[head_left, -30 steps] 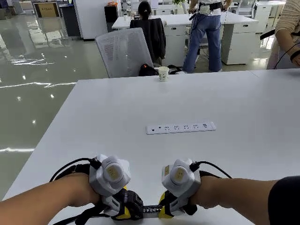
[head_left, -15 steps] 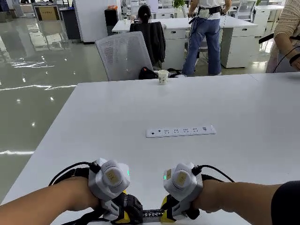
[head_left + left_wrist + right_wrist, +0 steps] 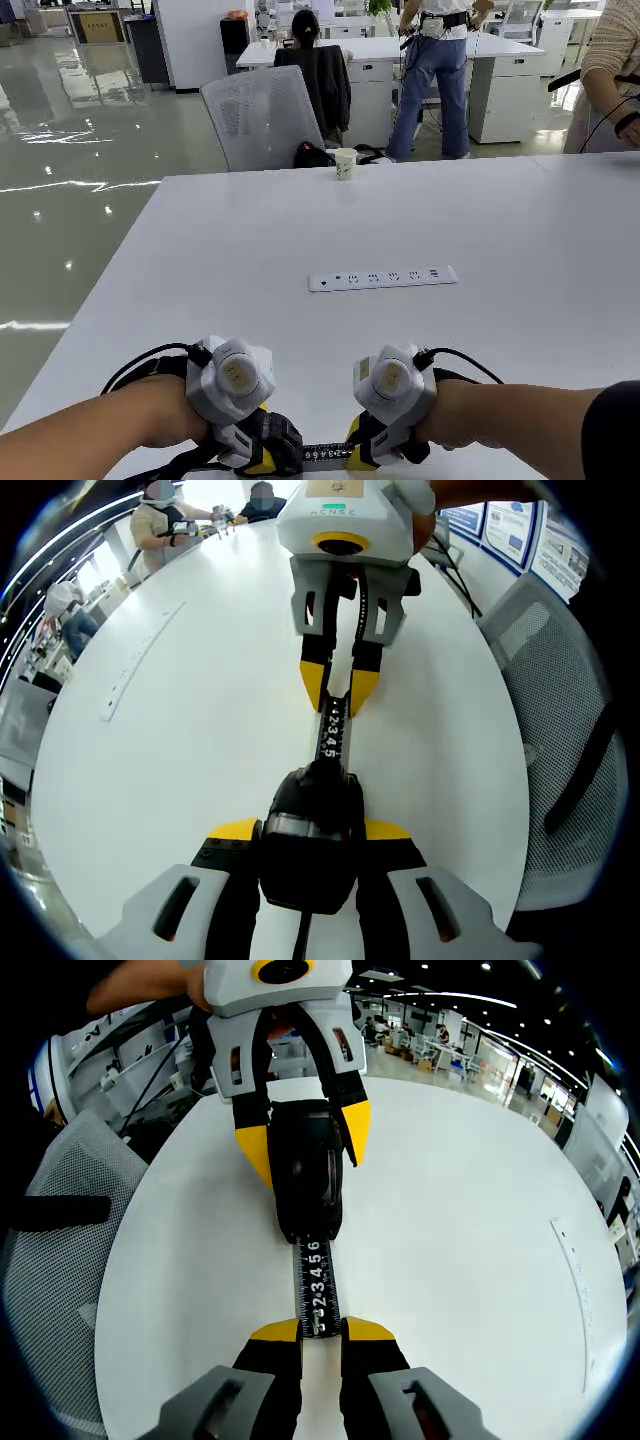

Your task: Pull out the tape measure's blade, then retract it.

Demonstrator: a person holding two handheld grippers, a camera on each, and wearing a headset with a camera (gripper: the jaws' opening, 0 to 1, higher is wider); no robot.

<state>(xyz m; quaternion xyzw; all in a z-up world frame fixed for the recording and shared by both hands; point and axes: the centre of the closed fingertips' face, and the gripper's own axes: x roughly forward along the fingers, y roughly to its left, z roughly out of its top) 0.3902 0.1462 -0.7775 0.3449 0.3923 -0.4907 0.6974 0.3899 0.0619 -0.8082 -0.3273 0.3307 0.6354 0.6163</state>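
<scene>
tape measure [image 3: 310, 855] in left gripper [image 3: 312, 830], blade [image 3: 317, 1285] slightly out

left gripper [image 3: 310, 831] clamped | right gripper [image 3: 321, 1330] clamped (jaws facing, near)

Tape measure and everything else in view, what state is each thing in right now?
tape measure: case clamped in the left gripper.
blade: pulled out a short way, digits up to 6 showing.
left gripper: shut on the tape measure.
right gripper: shut on the blade's tip.
power strip: flat on the table, nothing plugged in.
paper cup: upright at the table's far edge.
</scene>
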